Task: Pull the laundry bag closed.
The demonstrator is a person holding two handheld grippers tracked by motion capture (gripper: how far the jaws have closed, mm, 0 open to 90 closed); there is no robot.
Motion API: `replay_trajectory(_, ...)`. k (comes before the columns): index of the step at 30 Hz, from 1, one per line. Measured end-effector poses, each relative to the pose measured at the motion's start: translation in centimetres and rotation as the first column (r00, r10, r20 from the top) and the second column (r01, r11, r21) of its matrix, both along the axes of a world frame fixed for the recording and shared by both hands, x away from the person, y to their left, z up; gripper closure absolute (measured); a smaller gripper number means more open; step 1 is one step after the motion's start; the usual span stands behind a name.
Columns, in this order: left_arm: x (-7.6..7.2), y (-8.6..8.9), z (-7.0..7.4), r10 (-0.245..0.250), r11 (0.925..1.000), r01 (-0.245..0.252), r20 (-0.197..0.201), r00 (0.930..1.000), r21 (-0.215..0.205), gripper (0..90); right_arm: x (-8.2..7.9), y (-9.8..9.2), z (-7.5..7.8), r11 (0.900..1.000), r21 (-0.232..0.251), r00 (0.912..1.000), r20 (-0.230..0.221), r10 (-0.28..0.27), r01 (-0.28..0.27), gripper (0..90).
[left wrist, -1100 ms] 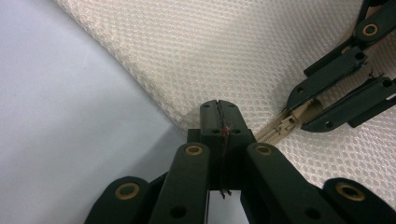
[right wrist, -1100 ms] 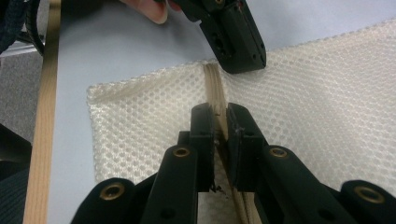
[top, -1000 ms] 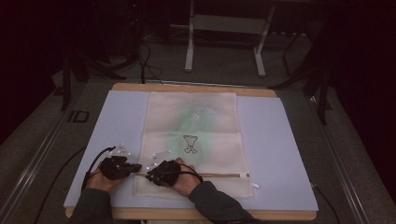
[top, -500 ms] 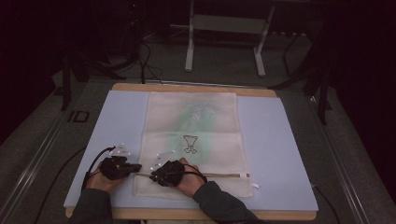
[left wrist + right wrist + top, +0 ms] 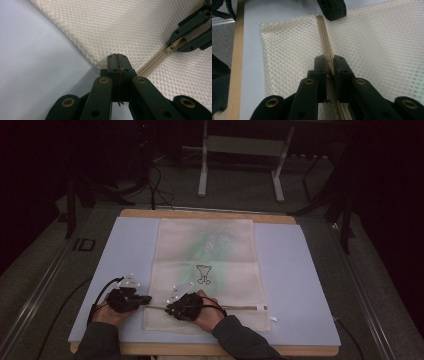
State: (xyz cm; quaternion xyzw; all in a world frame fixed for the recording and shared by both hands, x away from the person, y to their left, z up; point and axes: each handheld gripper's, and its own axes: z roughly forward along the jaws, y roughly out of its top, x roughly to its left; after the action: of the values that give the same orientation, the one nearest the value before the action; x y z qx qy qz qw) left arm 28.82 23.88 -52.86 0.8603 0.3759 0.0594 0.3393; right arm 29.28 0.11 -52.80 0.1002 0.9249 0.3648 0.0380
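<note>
Looking down from the high view, we see a cream mesh bag (image 5: 207, 270) lying flat on a pale blue mat (image 5: 300, 285) that covers a wooden table (image 5: 200, 213). A zipper (image 5: 240, 308) runs across the bag near its front edge. The left gripper (image 5: 145, 299) sits at the bag's left edge, at the zipper's end; in the left gripper view its jaws are pressed together on the corner of the mesh bag (image 5: 140, 30), with the fabric edge caught between the pads. The right gripper (image 5: 170, 310) lies just beside it on the zipper line. In the right gripper view we find its jaws pinching the zipper (image 5: 324, 37) tape, and in the left gripper view the zipper pull (image 5: 172, 46) sits between the right gripper's (image 5: 187, 37) jaw tips. A small black outline drawing (image 5: 203, 274) marks the middle of the bag, well apart from both grippers.
</note>
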Motion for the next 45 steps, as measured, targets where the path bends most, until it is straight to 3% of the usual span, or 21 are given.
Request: replay_trajectory(45, 0.0, 0.0, 0.0, 0.003, 1.0000, -0.003, 0.003, 1.0000, -0.002, 89.7, 0.0, -3.9, 0.4, 0.999, -0.042, 0.9998, 0.008, -0.018, 0.019, 82.2)
